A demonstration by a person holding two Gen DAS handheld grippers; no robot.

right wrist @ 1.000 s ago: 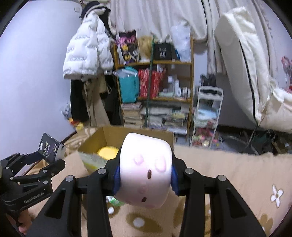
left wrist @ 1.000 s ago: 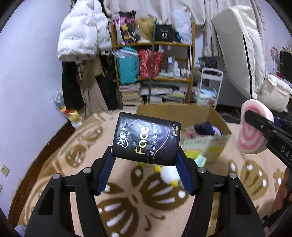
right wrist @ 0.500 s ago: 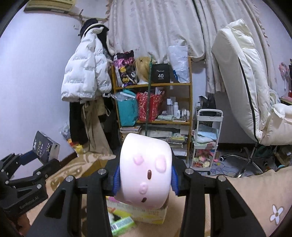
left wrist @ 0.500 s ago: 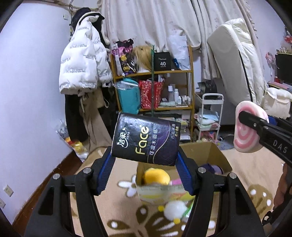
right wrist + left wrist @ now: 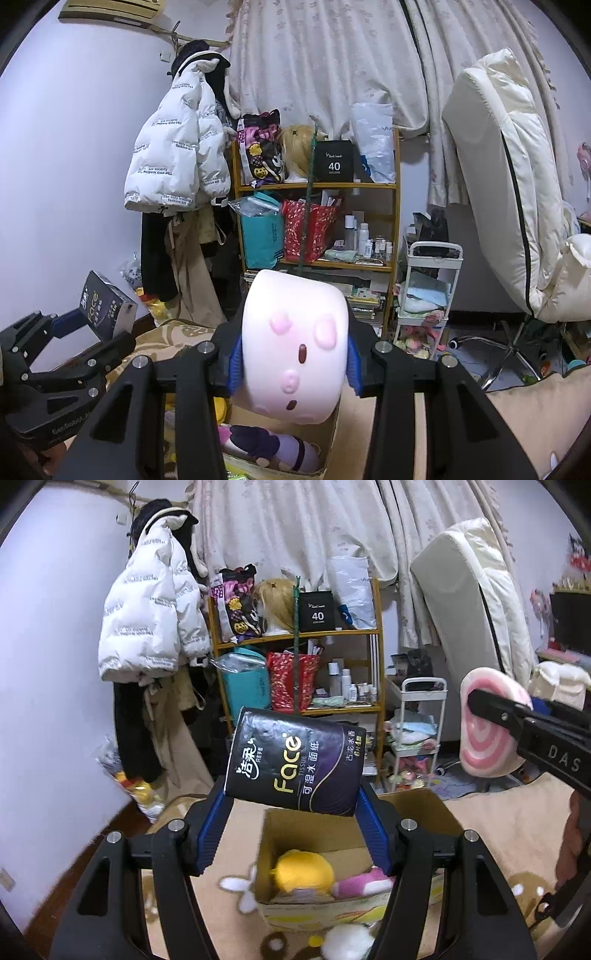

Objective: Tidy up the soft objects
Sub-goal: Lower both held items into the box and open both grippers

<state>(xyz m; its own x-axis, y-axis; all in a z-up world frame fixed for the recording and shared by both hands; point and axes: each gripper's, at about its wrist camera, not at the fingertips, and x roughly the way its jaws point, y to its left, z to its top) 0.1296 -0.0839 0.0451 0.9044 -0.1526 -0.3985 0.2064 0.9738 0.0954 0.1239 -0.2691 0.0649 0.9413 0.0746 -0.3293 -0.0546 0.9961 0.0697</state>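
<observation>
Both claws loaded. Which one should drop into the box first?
Probably left. The left claw holds the tissue pack just above the open box. In its own view the right claw with the pink plush sits over the box's right edge.

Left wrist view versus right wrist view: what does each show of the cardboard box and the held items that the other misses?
Only the left wrist view shows the yellow plush and pink plush inside the cardboard box, plus the printed front of the black tissue pack.

Only the right wrist view shows the purple plush in the box and the pink toy's face.

Both show the left gripper shut on the tissue pack and the right gripper shut on the pink marshmallow plush, above the box.
</observation>
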